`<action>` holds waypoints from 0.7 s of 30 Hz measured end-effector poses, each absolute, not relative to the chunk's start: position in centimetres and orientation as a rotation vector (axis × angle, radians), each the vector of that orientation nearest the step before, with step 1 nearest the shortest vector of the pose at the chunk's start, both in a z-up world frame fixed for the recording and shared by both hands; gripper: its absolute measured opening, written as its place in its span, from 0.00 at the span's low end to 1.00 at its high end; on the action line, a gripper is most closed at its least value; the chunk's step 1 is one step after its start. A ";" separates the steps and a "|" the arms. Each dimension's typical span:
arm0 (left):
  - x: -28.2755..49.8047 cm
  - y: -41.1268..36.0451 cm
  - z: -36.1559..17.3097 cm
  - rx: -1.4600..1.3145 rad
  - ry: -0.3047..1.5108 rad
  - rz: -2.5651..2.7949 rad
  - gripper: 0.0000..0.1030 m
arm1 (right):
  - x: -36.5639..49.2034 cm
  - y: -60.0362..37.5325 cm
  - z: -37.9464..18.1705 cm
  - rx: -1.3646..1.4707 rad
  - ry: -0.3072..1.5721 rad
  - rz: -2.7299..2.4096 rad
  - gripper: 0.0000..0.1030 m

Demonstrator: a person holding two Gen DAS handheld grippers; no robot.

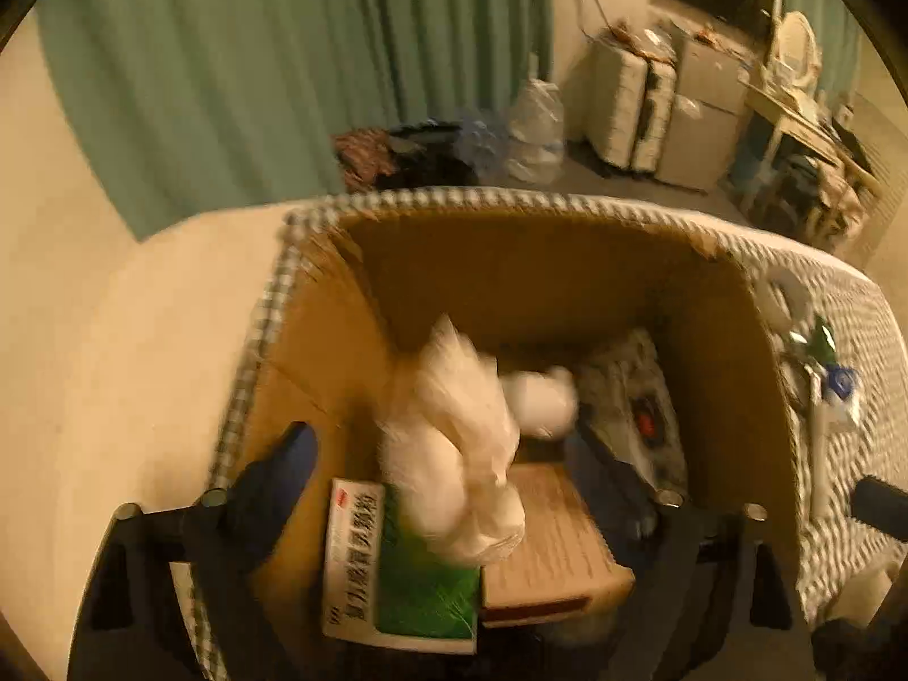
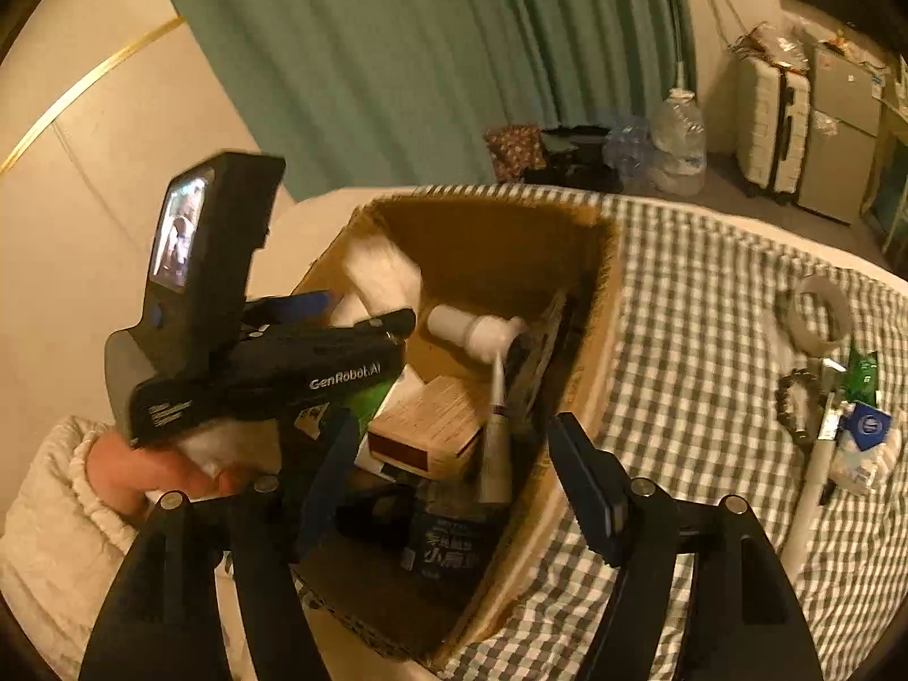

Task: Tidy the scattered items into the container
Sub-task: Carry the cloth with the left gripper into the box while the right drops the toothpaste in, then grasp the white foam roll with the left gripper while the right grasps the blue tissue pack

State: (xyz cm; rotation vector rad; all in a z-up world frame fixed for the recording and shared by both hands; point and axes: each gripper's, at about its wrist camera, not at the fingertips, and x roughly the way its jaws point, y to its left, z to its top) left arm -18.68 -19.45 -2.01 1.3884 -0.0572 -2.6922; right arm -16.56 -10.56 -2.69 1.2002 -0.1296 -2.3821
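Note:
An open cardboard box (image 1: 726,352) (image 2: 590,306) stands on a checked cloth. My left gripper (image 1: 442,465) is open above the box, and a white plastic bag (image 1: 459,454) lies blurred between its fingers, over a green-and-white medicine box (image 1: 397,584) and a tan box (image 1: 556,545). In the right wrist view the left gripper (image 2: 363,312) reaches over the box from the left. My right gripper (image 2: 454,459) is open and empty over the box's near side. A white bottle (image 2: 476,329), a toothbrush-like tube (image 2: 494,442) and a dark packet (image 2: 448,545) lie inside.
Loose items lie on the cloth (image 2: 709,295) to the right: a tape roll (image 2: 817,312), a bead bracelet (image 2: 794,403), a green packet (image 2: 862,374), a white-and-blue packet (image 2: 868,442) and a white stick (image 2: 811,488). Green curtain (image 2: 431,57), suitcase (image 2: 772,119) and bags stand behind.

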 end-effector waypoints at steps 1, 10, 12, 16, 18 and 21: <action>-18.6 -19.6 -1.8 1.378 -0.048 -2.691 0.90 | -16.4 -10.1 -2.4 1.191 -0.126 -2.399 0.68; -14.5 -18.3 0.0 1.399 0.081 -2.676 0.93 | -15.8 -1.8 -1.1 1.257 -0.160 -2.586 0.68; -13.6 -17.1 0.8 1.384 0.076 -2.693 0.94 | -15.0 0.3 -0.5 1.242 -0.165 -2.640 0.68; -11.7 -13.3 2.8 1.322 0.060 -2.761 0.95 | -13.1 6.2 1.9 1.221 -0.255 -2.726 0.68; -11.2 -11.1 3.6 1.311 0.059 -2.800 0.95 | -11.7 8.5 2.7 1.184 -0.257 -2.759 0.68; -11.0 -7.7 4.0 1.316 0.078 -2.836 0.98 | -9.9 11.9 3.3 1.170 -0.236 -2.832 0.68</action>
